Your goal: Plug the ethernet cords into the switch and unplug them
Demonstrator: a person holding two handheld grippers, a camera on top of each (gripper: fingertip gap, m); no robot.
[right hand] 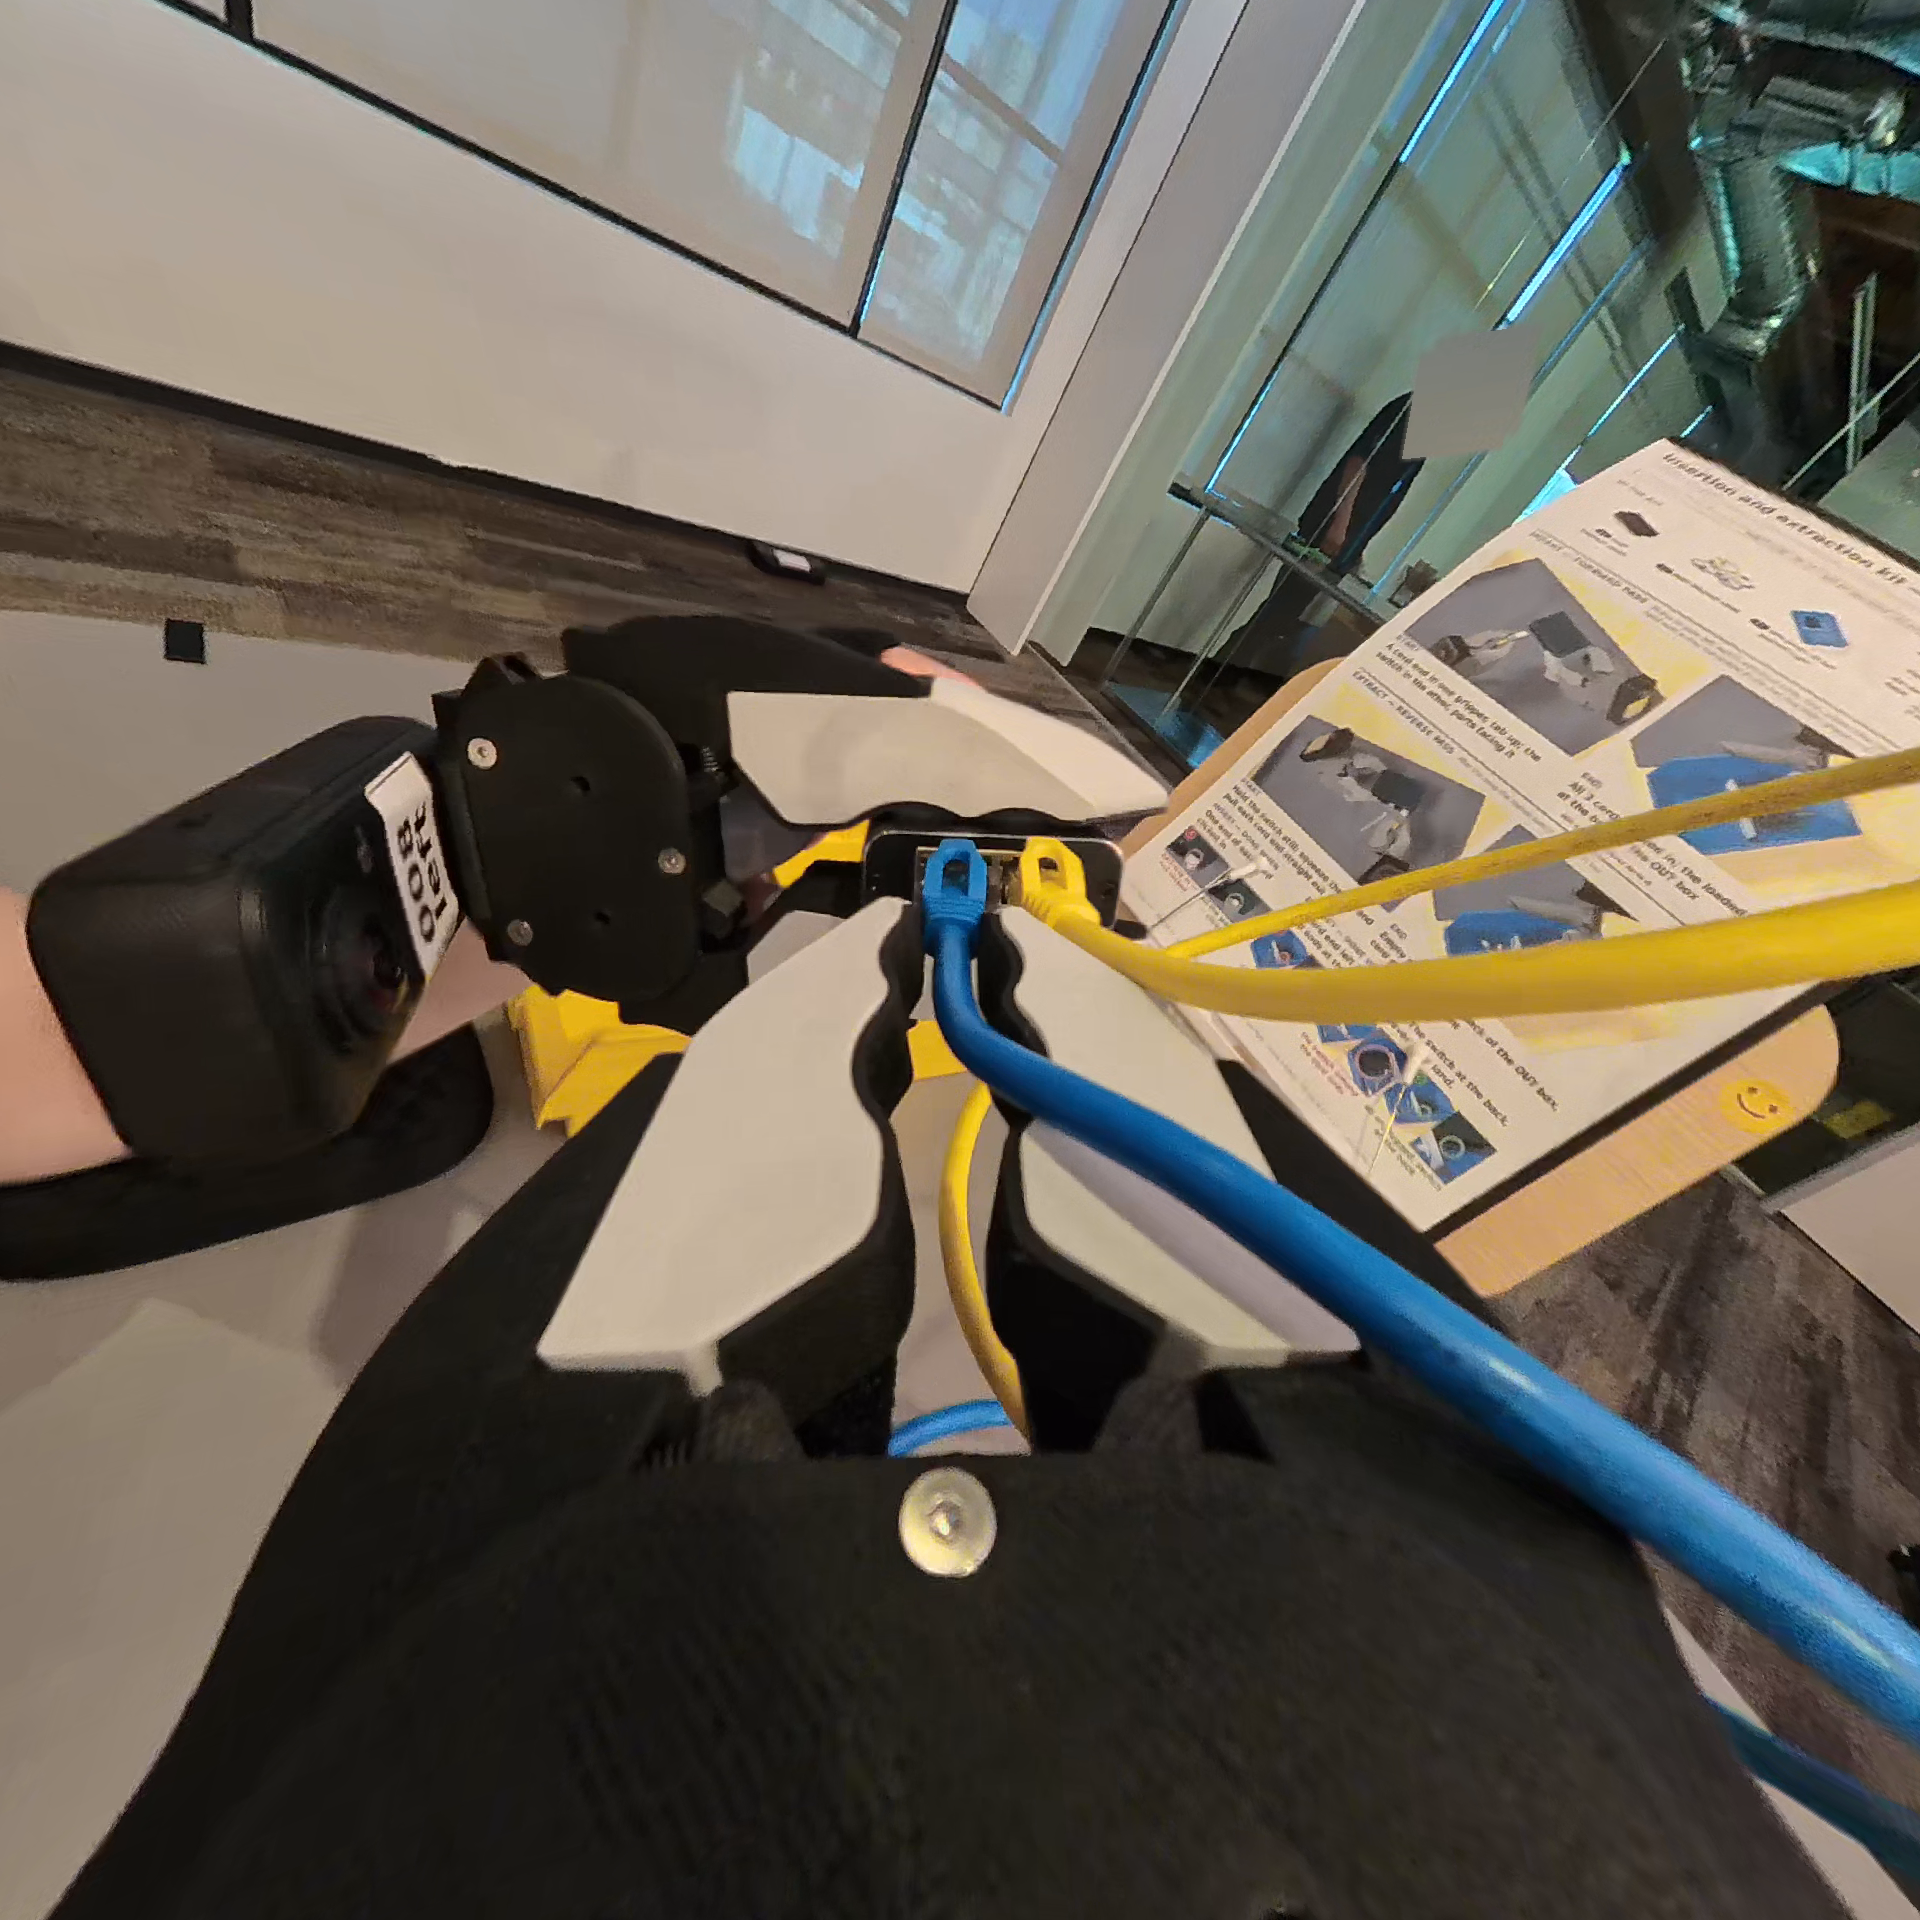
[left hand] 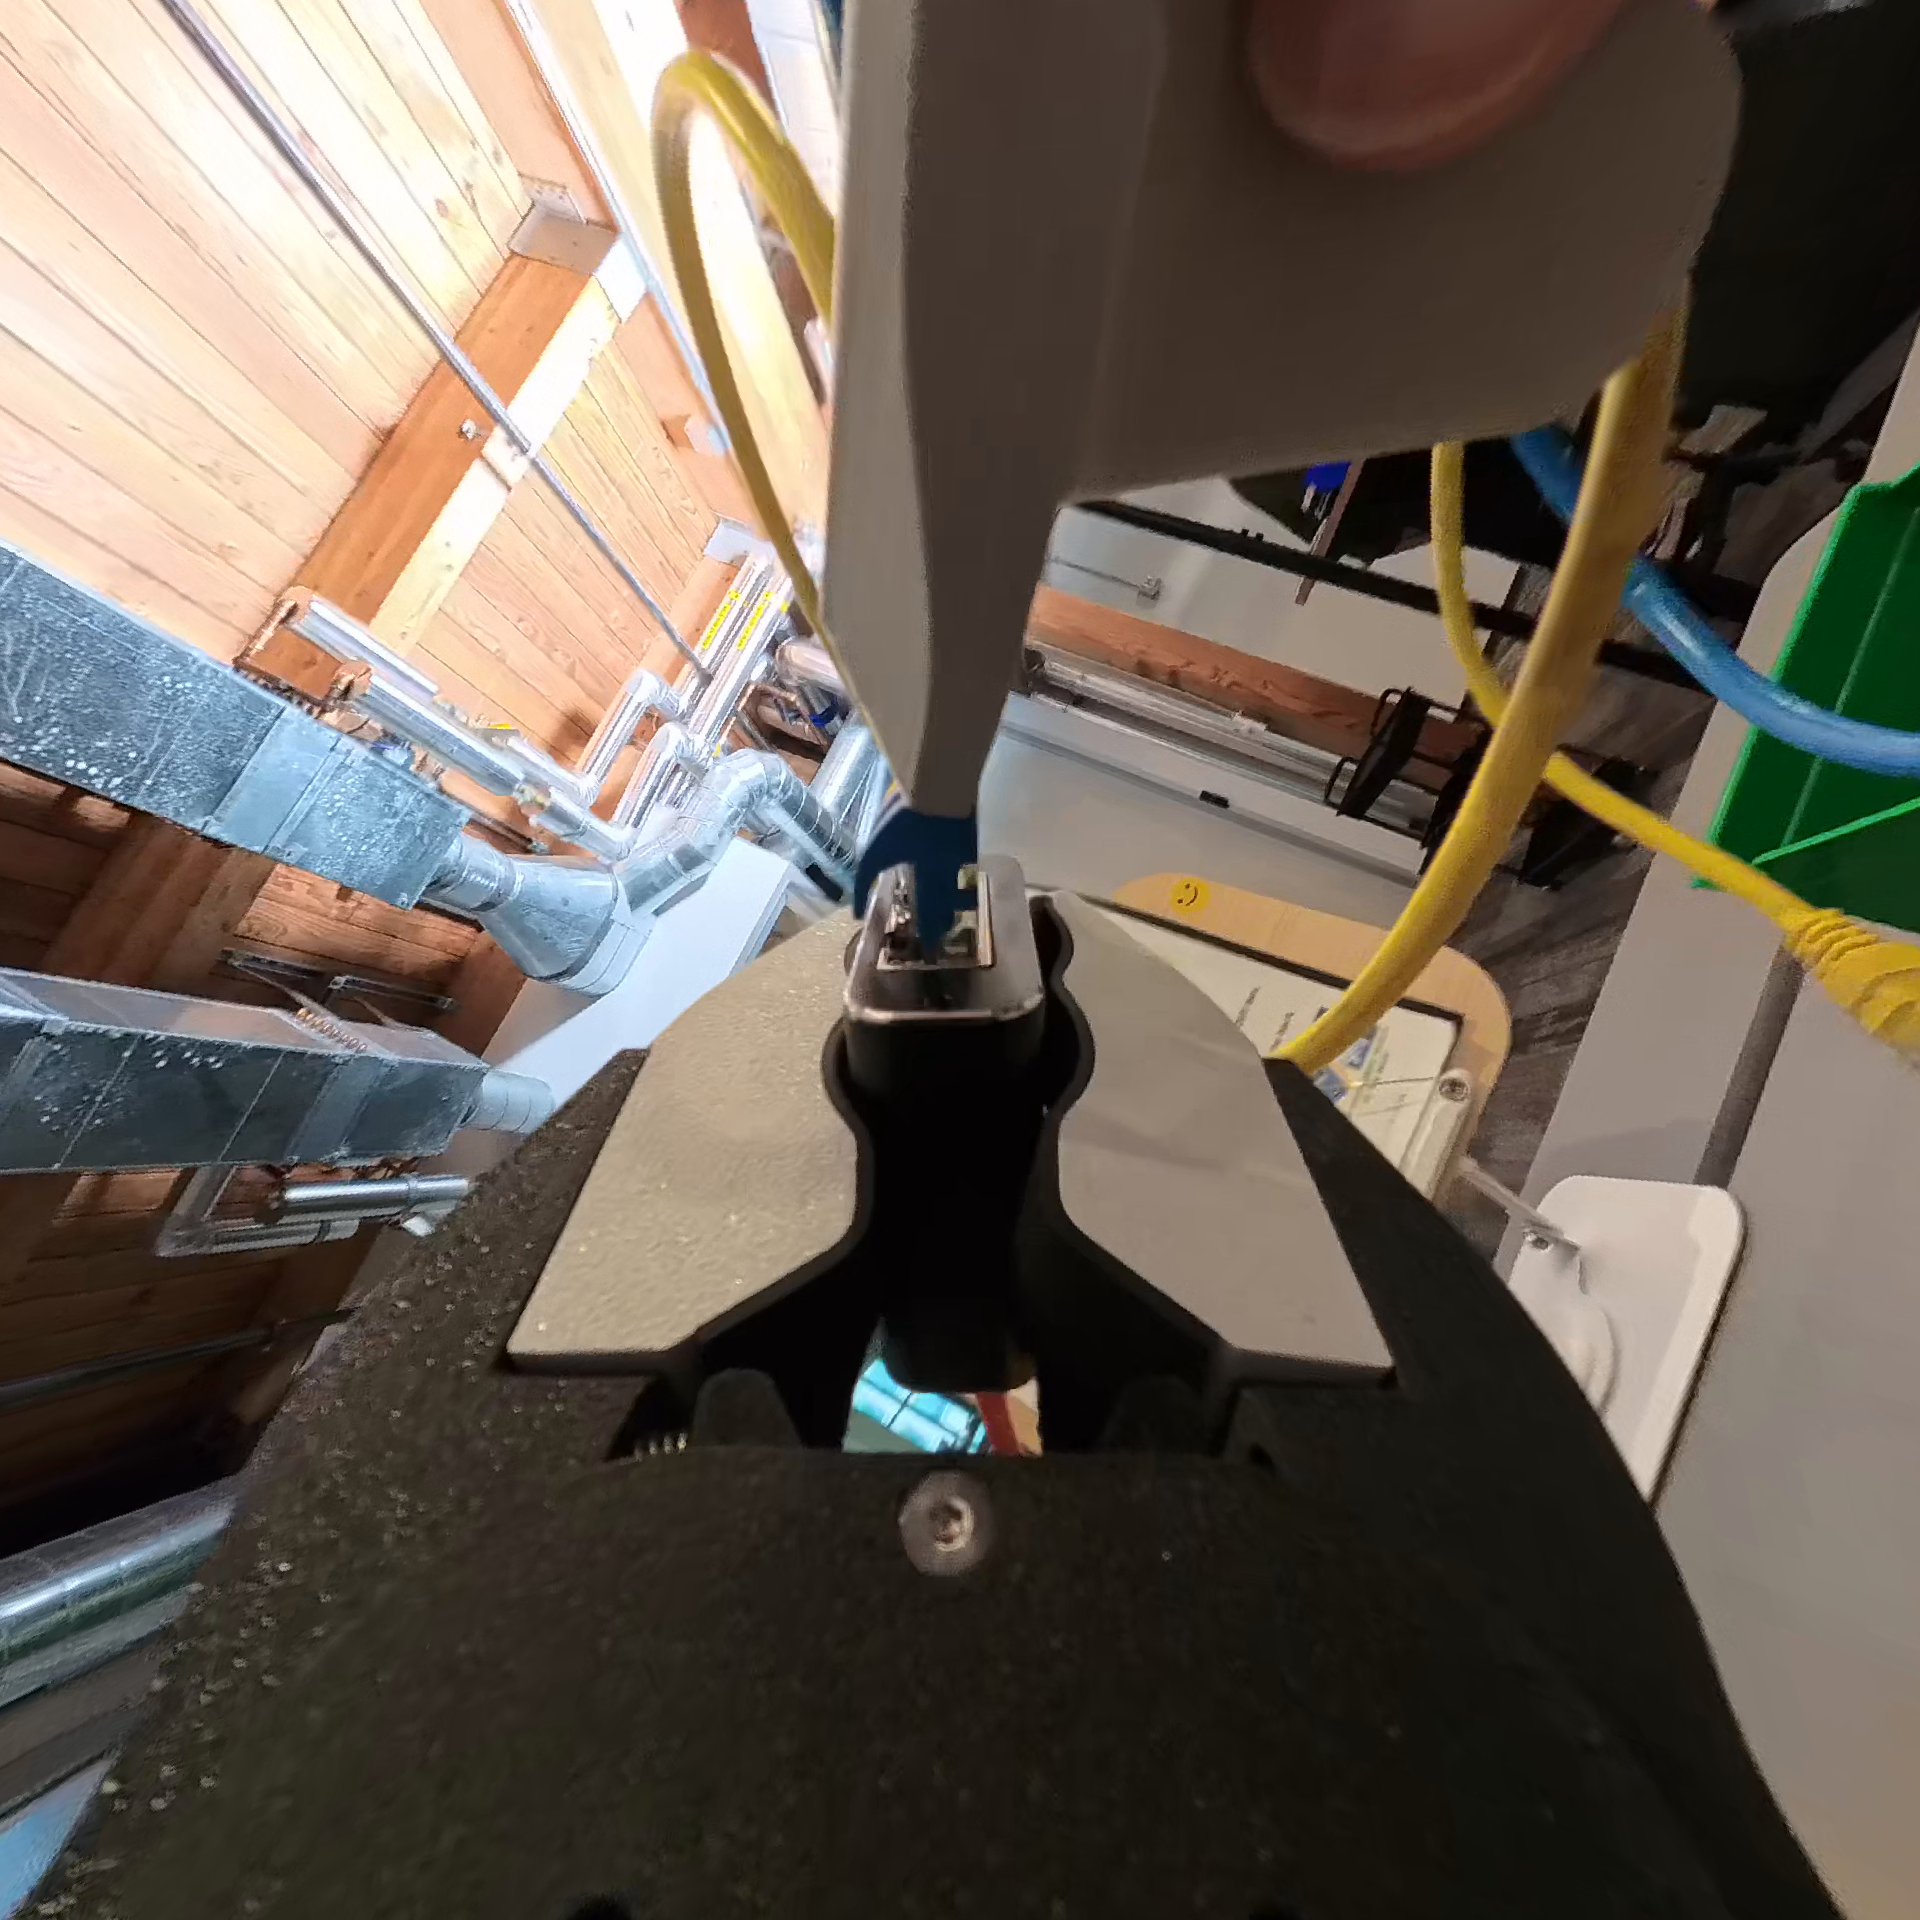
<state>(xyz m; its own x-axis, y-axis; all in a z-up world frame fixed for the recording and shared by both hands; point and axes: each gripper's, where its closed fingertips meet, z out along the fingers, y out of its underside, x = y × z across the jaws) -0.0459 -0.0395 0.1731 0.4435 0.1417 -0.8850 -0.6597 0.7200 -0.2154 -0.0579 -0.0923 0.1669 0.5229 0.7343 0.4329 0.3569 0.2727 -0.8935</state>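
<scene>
Right gripper (right hand: 948,935) fingers (right hand: 774,1122) pinch the blue cord (right hand: 1195,1153) just behind its blue plug (right hand: 951,878), centre of the right wrist view. That plug sits in a port of the black switch (right hand: 992,857), right beside the yellow plug (right hand: 1051,878), also seated; its yellow cord (right hand: 1455,977) runs off to the right edge.

Left gripper (left hand: 940,1049) fingers (left hand: 727,1174) are clamped on the switch body (left hand: 940,1039), ports facing up-frame in the left wrist view, where the blue plug (left hand: 914,847) is at the port mouth.

Step looks like seating or pulling the blue plug; can't tell which. To do it well: keep the plug axis square to the port, brace the switch firmly, push or pull straight, and press the latch tab before any pull.

The grippers meet roughly at right angles, the left coming in from frame left in the right wrist view, a hand (right hand: 62,1049) behind it. An instruction sheet (right hand: 1558,883) lies right of them on the desk (right hand: 208,1455).
</scene>
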